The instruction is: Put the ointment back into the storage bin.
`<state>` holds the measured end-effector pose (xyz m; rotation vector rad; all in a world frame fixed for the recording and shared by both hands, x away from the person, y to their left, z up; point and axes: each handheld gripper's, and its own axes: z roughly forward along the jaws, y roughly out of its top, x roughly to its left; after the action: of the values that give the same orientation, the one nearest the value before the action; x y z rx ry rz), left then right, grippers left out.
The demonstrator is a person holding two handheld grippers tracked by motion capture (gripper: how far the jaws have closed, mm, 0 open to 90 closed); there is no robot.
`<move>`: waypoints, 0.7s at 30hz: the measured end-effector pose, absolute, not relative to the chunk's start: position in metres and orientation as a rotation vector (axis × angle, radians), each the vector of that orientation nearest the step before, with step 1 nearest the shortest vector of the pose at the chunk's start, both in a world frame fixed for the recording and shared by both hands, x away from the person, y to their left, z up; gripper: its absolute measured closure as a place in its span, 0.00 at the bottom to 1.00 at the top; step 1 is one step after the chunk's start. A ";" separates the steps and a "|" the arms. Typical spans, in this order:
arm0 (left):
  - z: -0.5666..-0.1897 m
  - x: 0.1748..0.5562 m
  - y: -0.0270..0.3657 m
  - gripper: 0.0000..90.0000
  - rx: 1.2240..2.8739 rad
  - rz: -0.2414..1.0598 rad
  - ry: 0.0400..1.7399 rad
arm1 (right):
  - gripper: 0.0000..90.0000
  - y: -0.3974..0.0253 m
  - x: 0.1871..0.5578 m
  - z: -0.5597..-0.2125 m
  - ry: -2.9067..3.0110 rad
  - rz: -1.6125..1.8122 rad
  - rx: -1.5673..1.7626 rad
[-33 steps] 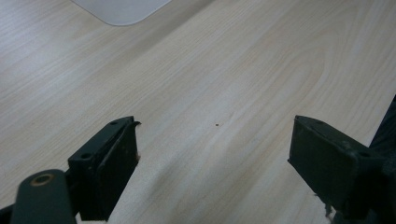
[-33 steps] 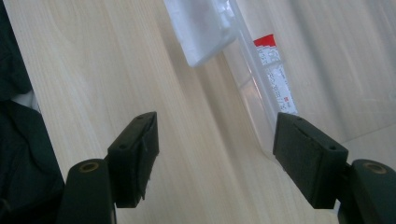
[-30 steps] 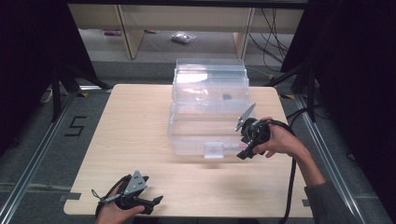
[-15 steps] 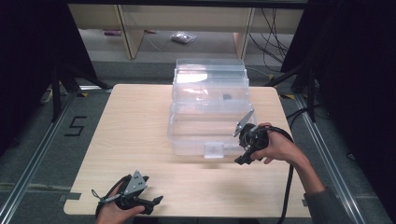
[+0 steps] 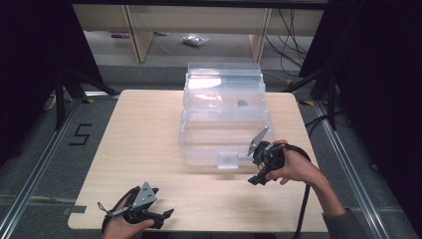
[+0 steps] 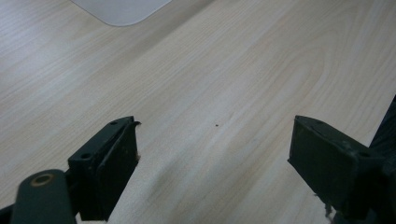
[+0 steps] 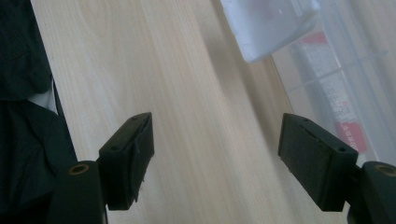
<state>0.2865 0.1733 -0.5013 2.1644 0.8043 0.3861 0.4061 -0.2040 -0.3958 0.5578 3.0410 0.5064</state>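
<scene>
At the near left, the left gripper (image 5: 166, 213) sits low over the table (image 5: 144, 129) close to its near edge, held in a hand (image 5: 124, 226) that comes up from below. In the left gripper view its jaws stand wide apart and released, with nothing but bare wood between them. A broad stretch of open tabletop runs from this gripper to the far left corner and across to the clear plastic container (image 5: 224, 122).

The container stands at the middle of the table toward the far side, its far end reaching the table's far edge. A small white latch tab (image 5: 228, 160) hangs at the middle of its near wall. Between that near wall and the table's near edge lies a free band of wood.

To the right, the right gripper (image 5: 254, 180) is held just beside the container's near right corner, near the latch tab, in the right hand (image 5: 293, 167). In the right gripper view its jaws are also spread and grasp nothing; the tab (image 7: 268, 25) and the clear wall lie ahead of them. A narrow strip of table remains to the right edge.
</scene>
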 end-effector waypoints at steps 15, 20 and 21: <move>-0.501 0.286 0.173 0.17 2.164 0.385 0.805 | 0.28 -0.202 0.393 -0.409 3.032 0.526 0.542; -0.502 0.286 0.173 0.17 2.163 0.386 0.803 | 0.26 -0.202 0.389 -0.413 3.026 0.535 0.540; -0.501 0.286 0.173 0.17 2.163 0.386 0.803 | 0.26 -0.202 0.388 -0.414 3.019 0.542 0.540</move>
<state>0.2865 0.1733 -0.5015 2.1628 0.8031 0.3863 0.3883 -0.2018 -0.4144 0.5397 3.0191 0.5416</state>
